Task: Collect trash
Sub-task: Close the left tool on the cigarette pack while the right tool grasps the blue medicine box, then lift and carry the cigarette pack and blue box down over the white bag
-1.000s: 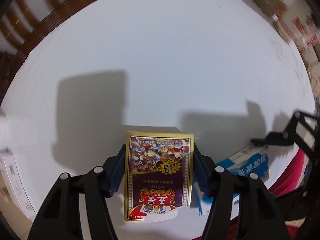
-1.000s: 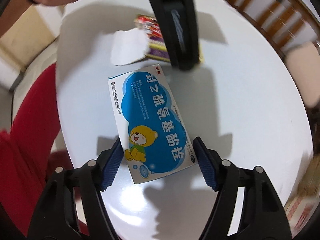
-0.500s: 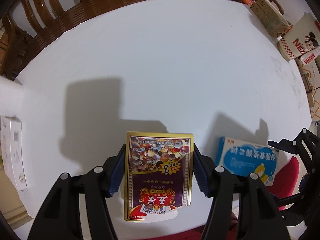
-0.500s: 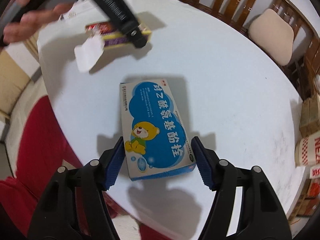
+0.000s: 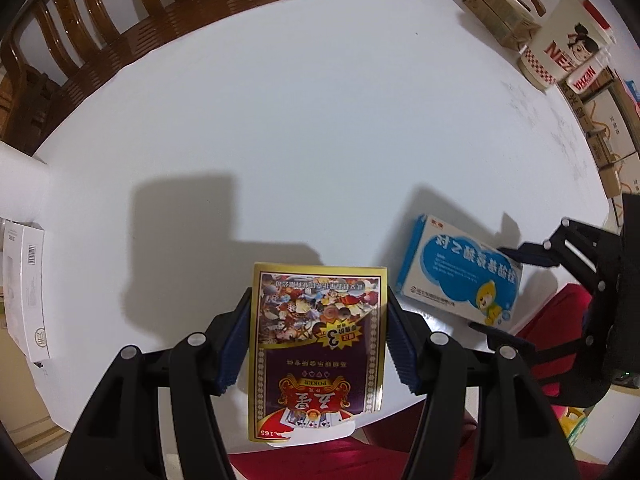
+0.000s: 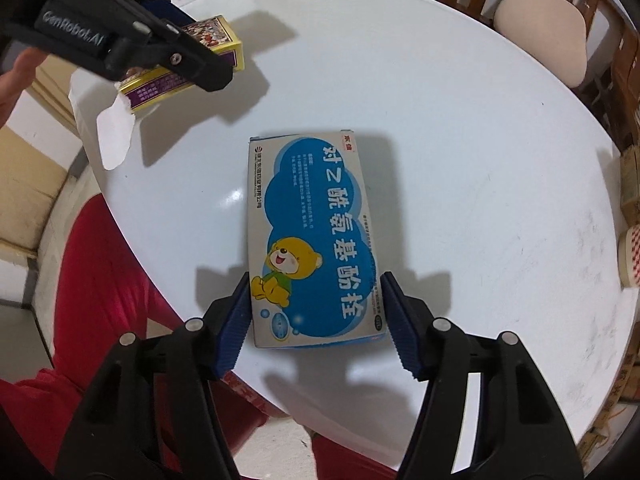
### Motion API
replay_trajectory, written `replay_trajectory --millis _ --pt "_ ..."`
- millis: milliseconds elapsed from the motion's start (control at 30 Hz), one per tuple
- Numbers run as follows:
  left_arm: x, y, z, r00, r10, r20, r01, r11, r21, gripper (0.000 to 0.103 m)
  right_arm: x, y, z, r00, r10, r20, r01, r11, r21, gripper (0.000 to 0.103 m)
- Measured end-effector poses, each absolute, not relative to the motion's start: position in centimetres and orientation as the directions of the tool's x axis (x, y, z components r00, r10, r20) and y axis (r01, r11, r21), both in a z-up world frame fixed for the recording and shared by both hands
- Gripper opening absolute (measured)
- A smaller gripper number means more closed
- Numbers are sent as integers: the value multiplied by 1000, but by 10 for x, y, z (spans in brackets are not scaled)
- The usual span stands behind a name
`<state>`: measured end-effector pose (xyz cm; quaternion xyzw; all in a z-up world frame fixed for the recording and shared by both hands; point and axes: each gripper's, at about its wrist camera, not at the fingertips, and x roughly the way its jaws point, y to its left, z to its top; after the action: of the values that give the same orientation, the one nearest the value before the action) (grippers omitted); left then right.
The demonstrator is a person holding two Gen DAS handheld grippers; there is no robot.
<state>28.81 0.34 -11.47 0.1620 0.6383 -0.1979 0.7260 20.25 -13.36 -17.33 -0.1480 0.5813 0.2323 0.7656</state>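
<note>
Closing right jaws around blue medicine box (image 6: 316, 240) on white table (image 6: 460, 140), left jaws clamping card box (image 5: 318, 344)

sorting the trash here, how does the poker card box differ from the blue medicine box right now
The poker card box is gold and purple; the blue medicine box is blue and white with a cartoon bear. The card box is clamped in the left gripper above the table; the medicine box lies flat on it, the right gripper closing around it. Both are flat printed cartons.
</note>
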Motion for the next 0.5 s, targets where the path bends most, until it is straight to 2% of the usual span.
replay_trajectory --millis 300,500 --pt "283 5 -121 94 -81 -992 489 872 -25 59 212 -113 -178 151 88 -985 -554 833 -10 61" --pt "271 9 -118 99 -77 -992 484 875 -20 59 214 -115 -152 228 96 -969 -523 851 -38 60"
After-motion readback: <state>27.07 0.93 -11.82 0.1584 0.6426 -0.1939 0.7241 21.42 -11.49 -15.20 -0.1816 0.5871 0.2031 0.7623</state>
